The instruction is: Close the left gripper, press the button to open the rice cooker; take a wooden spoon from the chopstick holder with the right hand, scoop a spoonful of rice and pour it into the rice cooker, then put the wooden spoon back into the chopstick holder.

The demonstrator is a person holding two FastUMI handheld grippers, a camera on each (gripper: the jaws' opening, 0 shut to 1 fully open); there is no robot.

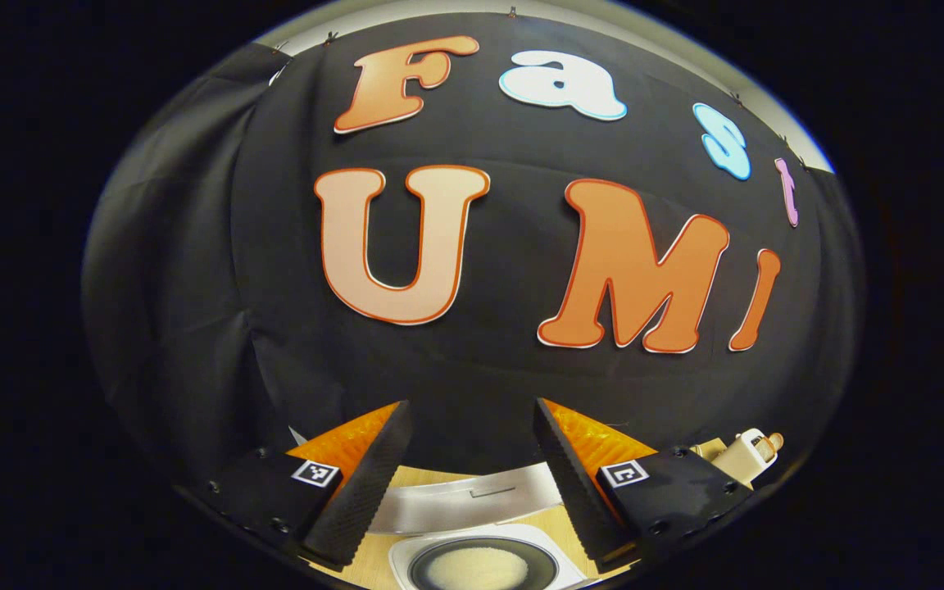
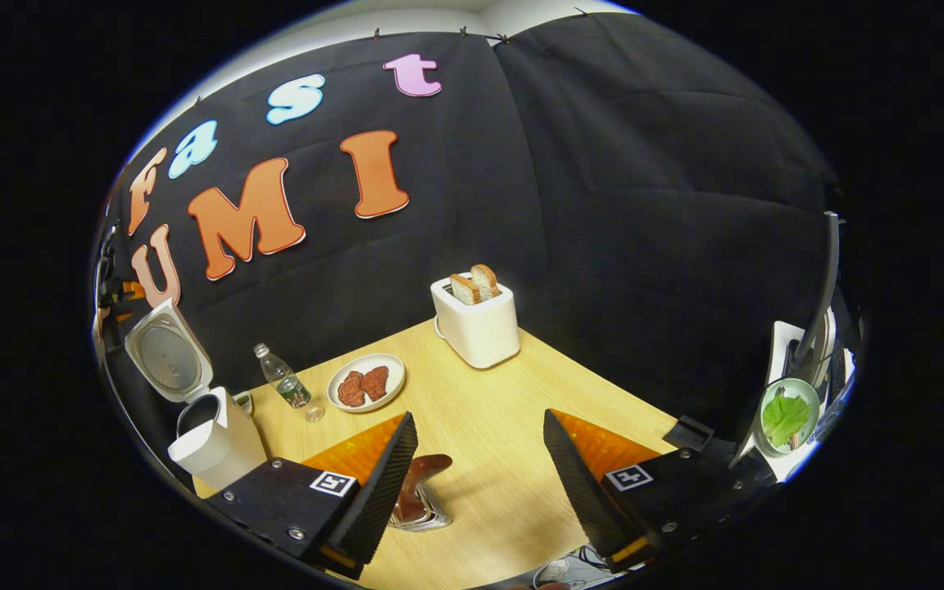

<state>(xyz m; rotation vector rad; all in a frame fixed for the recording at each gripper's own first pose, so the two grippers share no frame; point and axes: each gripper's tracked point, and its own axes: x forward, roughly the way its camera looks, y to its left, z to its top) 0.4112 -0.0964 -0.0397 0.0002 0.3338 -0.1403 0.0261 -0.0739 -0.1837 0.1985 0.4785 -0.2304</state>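
Note:
My left gripper point(image 1: 472, 406) is open and empty, aimed at the booth wall above the rice cooker point(image 1: 406, 561). The cooker's lid point(image 1: 456, 500) stands raised, and white rice point(image 1: 476, 567) lies in its dark pot. In the right gripper view the white rice cooker point(image 2: 214, 447) sits at the far left with its lid point(image 2: 165, 356) up. My right gripper point(image 2: 478, 418) is open with nothing in it, above the wooden table point(image 2: 505, 459). A brown wooden spoon point(image 2: 423, 479) stands in a metal holder point(image 2: 431, 518) just below my left fingertip.
A water bottle point(image 2: 283, 383), a plate of meat point(image 2: 365, 383) and a white toaster point(image 2: 476, 324) with bread stand toward the back of the table. A bowl of green leaves point(image 2: 783, 418) sits at the far right. A small white-and-beige object point(image 1: 746, 455) shows at right.

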